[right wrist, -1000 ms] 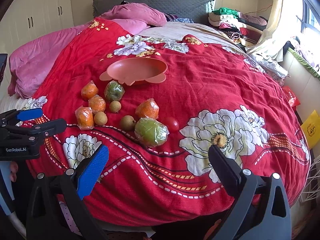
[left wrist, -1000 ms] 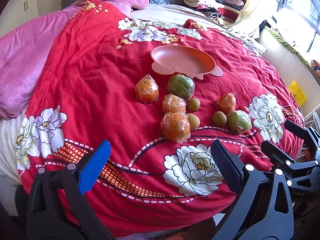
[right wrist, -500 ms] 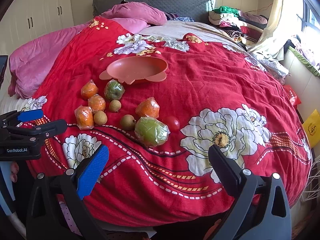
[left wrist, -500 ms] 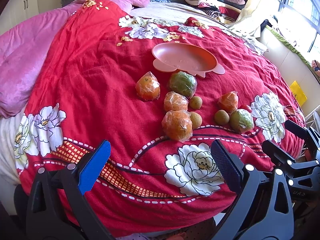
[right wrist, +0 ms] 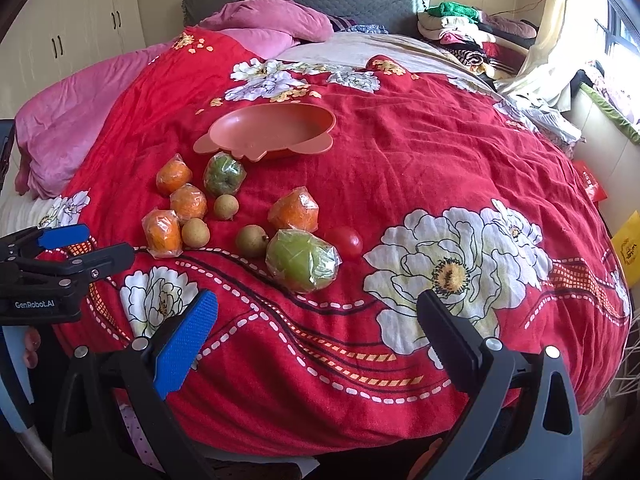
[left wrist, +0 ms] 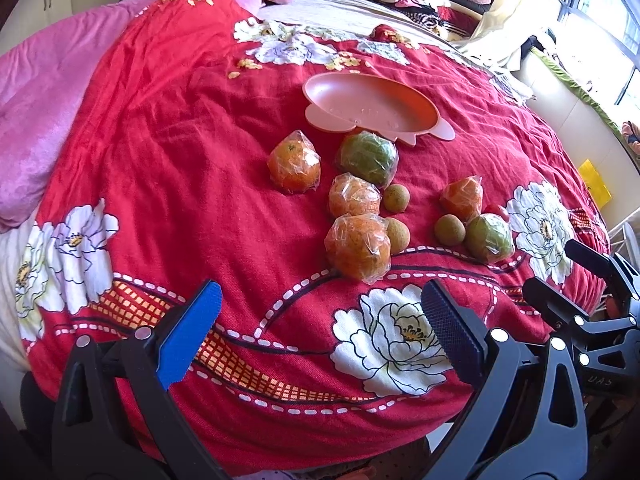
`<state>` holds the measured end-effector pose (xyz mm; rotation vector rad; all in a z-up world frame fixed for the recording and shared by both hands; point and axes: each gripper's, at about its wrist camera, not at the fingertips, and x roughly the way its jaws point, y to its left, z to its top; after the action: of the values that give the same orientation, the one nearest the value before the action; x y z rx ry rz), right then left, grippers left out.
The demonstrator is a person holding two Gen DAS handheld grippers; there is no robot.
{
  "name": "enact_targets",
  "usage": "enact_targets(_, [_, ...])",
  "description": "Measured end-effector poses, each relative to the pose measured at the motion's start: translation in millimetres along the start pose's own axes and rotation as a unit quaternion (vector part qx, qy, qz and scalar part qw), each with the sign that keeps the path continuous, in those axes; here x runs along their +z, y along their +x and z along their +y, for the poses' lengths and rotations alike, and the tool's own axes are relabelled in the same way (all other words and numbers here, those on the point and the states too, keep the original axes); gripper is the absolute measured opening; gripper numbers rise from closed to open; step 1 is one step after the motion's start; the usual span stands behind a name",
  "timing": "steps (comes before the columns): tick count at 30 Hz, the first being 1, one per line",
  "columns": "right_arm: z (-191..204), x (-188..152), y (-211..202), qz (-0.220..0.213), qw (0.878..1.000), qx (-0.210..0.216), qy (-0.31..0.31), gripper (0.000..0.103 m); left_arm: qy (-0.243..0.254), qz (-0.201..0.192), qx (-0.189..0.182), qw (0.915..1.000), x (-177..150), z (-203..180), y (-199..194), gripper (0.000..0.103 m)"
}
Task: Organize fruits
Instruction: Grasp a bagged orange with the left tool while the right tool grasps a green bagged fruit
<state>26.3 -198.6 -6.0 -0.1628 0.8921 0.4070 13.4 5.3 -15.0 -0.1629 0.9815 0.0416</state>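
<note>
Two hand-held grippers hang at the foot of a bed [right wrist: 400, 152] spread with a red floral quilt, both empty and with their fingers set wide apart: the left hand-held gripper [left wrist: 320, 320] is aimed toward a cluster of plastic-wrapped fruit, while the right hand-held gripper [right wrist: 316, 326] faces the same spread from farther to the right. A pink plate [right wrist: 272, 128] lies empty on the quilt beyond the fruit. Just in front of it sit a wrapped orange [right wrist: 173, 178] and a wrapped green fruit [right wrist: 224, 174], the latter nearly touching the plate's edge. Nearer the camera, two more wrapped oranges [right wrist: 188, 202] [right wrist: 162, 234] rest one behind the other, each with a small brown fruit [right wrist: 226, 207] [right wrist: 195, 232] just beside it. To the right, a second group gathers: a fourth wrapped orange [right wrist: 294, 210], a third small brown fruit [right wrist: 251, 241], a larger wrapped green fruit [right wrist: 302, 260] and a small red tomato [right wrist: 346, 240] just beside it. Pink bedding [right wrist: 80, 120] is bunched along the left side of the bed, and folded clothes [right wrist: 472, 36] are piled by the headboard.
</note>
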Motion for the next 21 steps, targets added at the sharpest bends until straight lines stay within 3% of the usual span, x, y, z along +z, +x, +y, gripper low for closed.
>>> enact_targets(9, [-7.3, 3.2, 22.9, 0.032, 0.999, 0.016, 0.026, 0.099, -0.001, 0.025, -0.019, 0.9995, 8.4, 0.5, 20.4, 0.094])
enact_targets(17, [-9.4, 9.0, 38.9, 0.051, 0.997, 0.037, 0.043, 0.097, 0.008, 0.031, -0.020, 0.9993, 12.8, -1.6, 31.0, 0.082])
enact_targets(19, [-10.1, 11.1, 42.1, 0.055, 0.996, 0.049, 0.049, 0.091, 0.008, 0.030, -0.021, 0.9993, 15.3, -1.0, 32.0, 0.077])
enact_targets(20, [-9.6, 11.9, 43.5, 0.057, 0.996, 0.053, 0.049, 0.075, 0.010, 0.027, -0.021, 0.9994, 16.4, -1.1, 31.2, 0.071])
enact_targets(21, [-8.8, 12.9, 45.7, 0.062, 0.995, 0.062, 0.050, 0.064, 0.012, 0.023, -0.022, 0.9994, 17.0, -1.1, 29.3, 0.067])
